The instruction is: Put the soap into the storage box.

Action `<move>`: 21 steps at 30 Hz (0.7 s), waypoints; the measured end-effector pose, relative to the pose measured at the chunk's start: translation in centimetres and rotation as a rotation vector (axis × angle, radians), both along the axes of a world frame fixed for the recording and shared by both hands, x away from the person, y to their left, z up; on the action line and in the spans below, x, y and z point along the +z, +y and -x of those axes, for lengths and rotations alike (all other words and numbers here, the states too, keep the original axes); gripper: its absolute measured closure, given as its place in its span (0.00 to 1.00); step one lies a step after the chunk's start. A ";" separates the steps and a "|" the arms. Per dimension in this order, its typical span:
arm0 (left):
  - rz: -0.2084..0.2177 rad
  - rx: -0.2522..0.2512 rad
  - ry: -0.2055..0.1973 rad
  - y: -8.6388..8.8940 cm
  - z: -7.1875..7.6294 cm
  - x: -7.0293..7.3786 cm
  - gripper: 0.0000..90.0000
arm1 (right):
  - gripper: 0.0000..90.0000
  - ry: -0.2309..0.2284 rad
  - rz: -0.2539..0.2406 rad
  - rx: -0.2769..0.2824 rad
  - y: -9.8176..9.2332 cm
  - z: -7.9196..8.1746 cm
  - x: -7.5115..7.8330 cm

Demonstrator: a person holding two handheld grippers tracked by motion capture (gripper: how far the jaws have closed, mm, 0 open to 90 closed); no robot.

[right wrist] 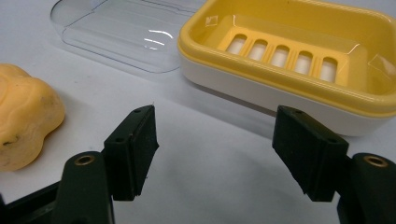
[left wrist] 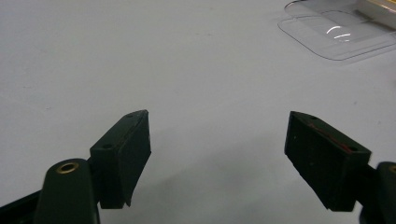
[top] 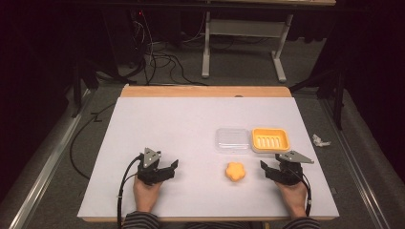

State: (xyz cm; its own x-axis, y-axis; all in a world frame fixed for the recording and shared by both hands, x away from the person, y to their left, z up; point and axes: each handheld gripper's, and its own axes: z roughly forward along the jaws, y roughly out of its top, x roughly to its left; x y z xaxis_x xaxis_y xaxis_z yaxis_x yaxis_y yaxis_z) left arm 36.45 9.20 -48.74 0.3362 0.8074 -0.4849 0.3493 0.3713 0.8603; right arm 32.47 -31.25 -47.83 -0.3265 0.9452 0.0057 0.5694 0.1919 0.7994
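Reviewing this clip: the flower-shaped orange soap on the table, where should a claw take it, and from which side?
Probably across the soap's middle, from above with the jaws closing on opposite sides. It lies flat and low on the table, apart from the clear lid and yellow soap dish, so nothing crowds it. Its lobed edge has notches where pads could seat. The right claw is nearest, open and empty.

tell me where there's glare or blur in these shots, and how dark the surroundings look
High view: the white table is lit while the floor and room around it are dim, and the picture is soft. Left gripper view: a curved highlight glints on the clear lid. Right gripper view: similar glare on that lid, sharp slots in the yellow soap dish, and the orange soap cut off by the left edge.
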 end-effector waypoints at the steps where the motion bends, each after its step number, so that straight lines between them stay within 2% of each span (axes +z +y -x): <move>1: 0.001 0.000 0.001 0.0 0.0 0.0 0.26 | 0.35 -0.001 0.001 0.000 0.0 0.0 0.0; 8: 0.001 -0.002 0.002 0.0 0.0 0.0 0.26 | 0.38 -0.015 0.001 0.002 0.0 0.1 0.0; 21: 0.002 -0.002 0.000 0.0 0.0 0.0 0.26 | 0.36 -0.015 -0.020 0.005 -0.3 0.1 0.1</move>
